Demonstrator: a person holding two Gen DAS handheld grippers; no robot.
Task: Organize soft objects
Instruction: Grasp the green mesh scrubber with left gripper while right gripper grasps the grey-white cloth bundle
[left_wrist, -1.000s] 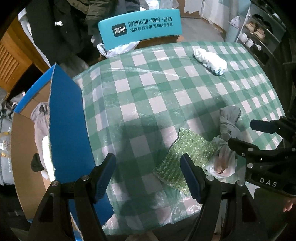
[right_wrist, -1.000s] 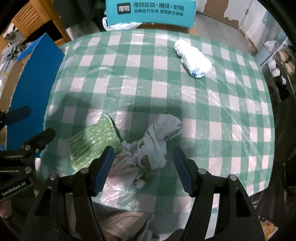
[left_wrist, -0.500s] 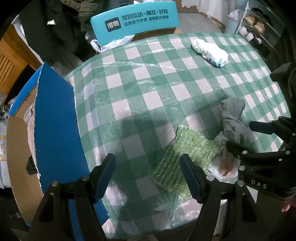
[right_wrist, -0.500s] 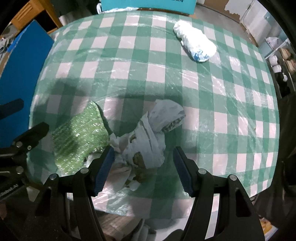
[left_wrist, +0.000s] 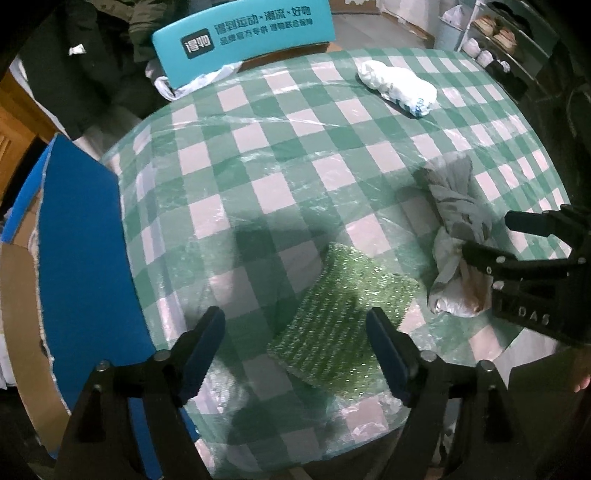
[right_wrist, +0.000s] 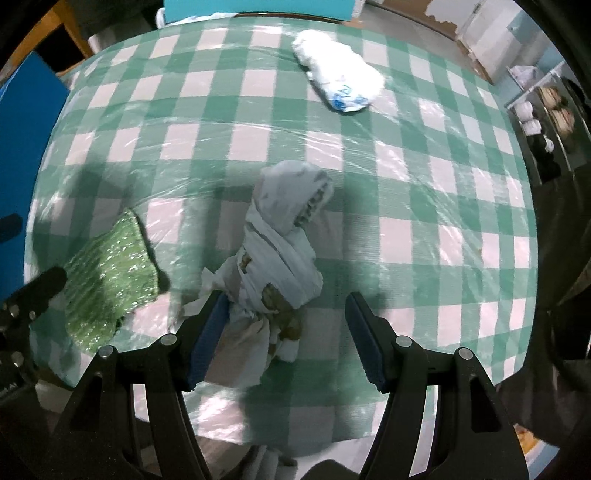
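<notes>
A green bubble-wrap pouch (left_wrist: 343, 317) (right_wrist: 107, 280) lies flat near the table's front edge. My left gripper (left_wrist: 295, 332) (right_wrist: 26, 254) hovers over its left part with its jaws opening; the pads do not touch it. To its right lies a knotted grey-white plastic bag (left_wrist: 454, 221) (right_wrist: 280, 236). My right gripper (right_wrist: 286, 325) (left_wrist: 487, 236) points down over the bag's near end and is open, with the crumpled end between its fingers and the left pad close against it. A white rolled bundle (left_wrist: 399, 88) (right_wrist: 340, 81) rests at the table's far side.
The table (left_wrist: 277, 155) wears a green-and-white checked cloth under clear plastic. A cardboard box with a blue flap (left_wrist: 85, 258) stands at its left edge. A teal chair back (left_wrist: 243, 33) is behind, and a shoe shelf (left_wrist: 491, 37) stands far right.
Both grippers have sunk toward the table, so pouch and bag look larger. The left jaws stand wider apart. The right jaws now straddle the bag's near end.
</notes>
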